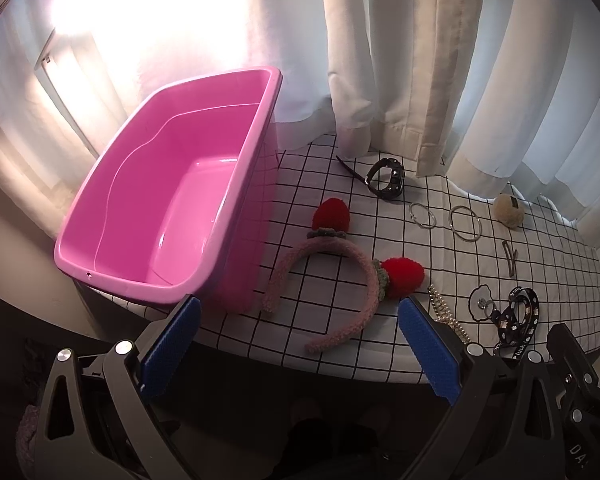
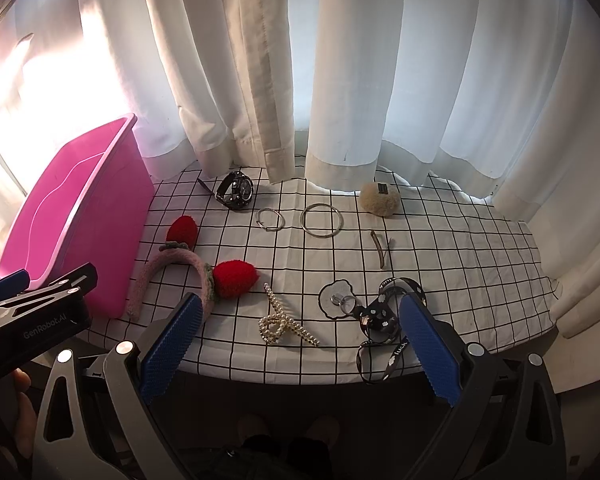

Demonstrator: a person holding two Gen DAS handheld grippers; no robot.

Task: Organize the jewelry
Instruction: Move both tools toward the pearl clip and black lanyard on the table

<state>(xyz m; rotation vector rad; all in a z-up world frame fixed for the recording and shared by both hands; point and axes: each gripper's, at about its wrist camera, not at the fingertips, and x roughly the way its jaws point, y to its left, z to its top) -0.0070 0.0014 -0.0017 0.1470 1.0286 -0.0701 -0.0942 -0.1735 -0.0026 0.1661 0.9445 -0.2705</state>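
Note:
An empty pink tub (image 1: 172,200) (image 2: 76,216) stands at the table's left. Beside it lies a fuzzy pink headband (image 1: 332,276) (image 2: 172,268) with two red pom-poms. Farther back sit a black watch (image 2: 235,190), two metal bangles (image 2: 322,220), a beige fluffy clip (image 2: 379,199) and a thin hair clip (image 2: 378,249). Near the front edge lie a pearl hair claw (image 2: 280,320), a small flower-shaped dish (image 2: 336,300) and a black patterned strap (image 2: 384,316). My left gripper (image 1: 300,344) is open in front of the headband. My right gripper (image 2: 300,344) is open near the pearl claw.
White and cream curtains (image 2: 300,80) hang behind the table. A white cloth with a black grid (image 2: 440,260) covers the tabletop. The left gripper's body (image 2: 32,320) shows at the left of the right wrist view. Bright window glare falls behind the tub.

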